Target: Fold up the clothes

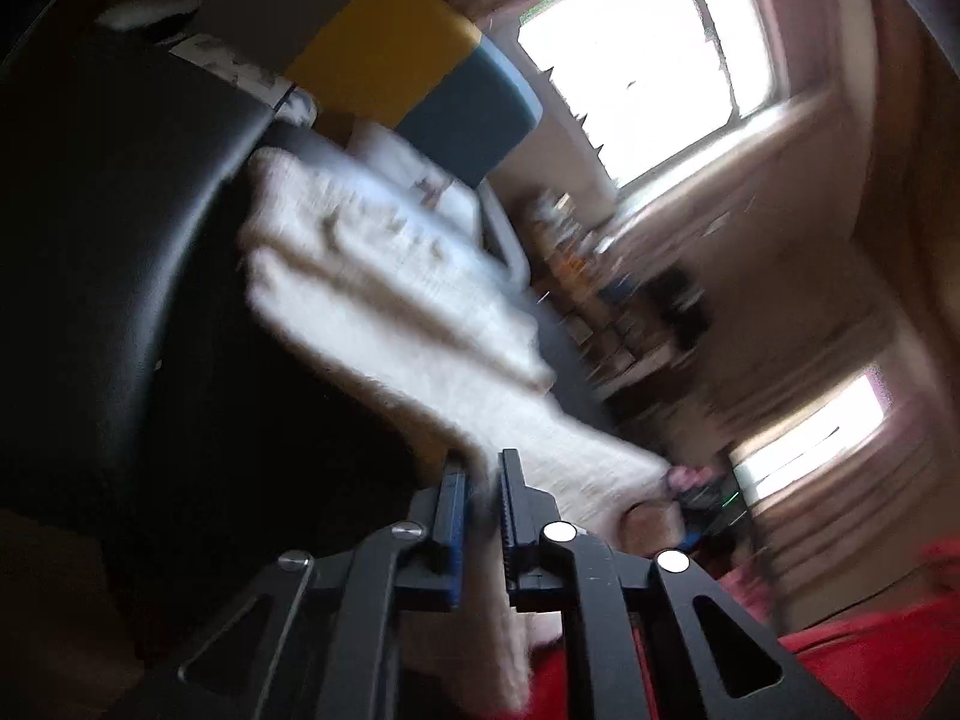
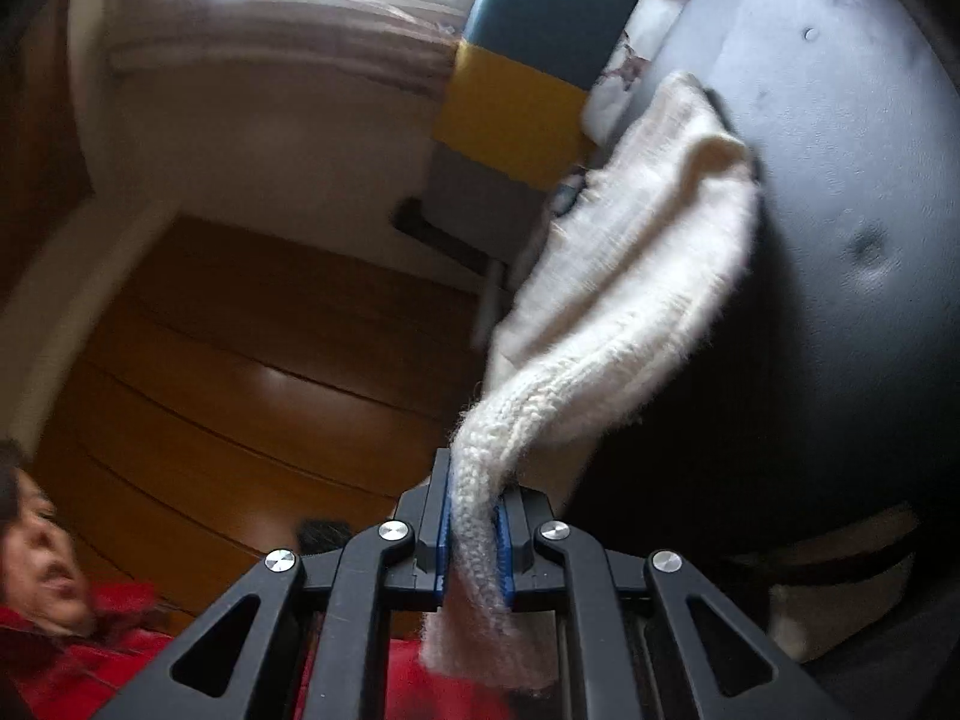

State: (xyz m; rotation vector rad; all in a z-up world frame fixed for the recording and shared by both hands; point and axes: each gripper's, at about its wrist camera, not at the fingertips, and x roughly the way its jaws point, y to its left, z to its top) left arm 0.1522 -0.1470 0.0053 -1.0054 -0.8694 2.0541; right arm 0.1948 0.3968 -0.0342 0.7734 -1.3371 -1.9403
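Grippers tilted and rolled, each nearly level: left gripper (image 1: 483, 468) and right gripper (image 2: 474, 480) both clamp their fingers on a cream knit (image 2: 630, 276), lifted and stretched against a black seat (image 2: 840, 240).

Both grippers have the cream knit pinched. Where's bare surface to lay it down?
Bare room: the black leather surface, right of the cream knit in the right wrist view, looks clear. Crowded: its far edge, where the yellow-and-blue cushion and white fabric border it. Left gripper and right gripper both clamp the knit.
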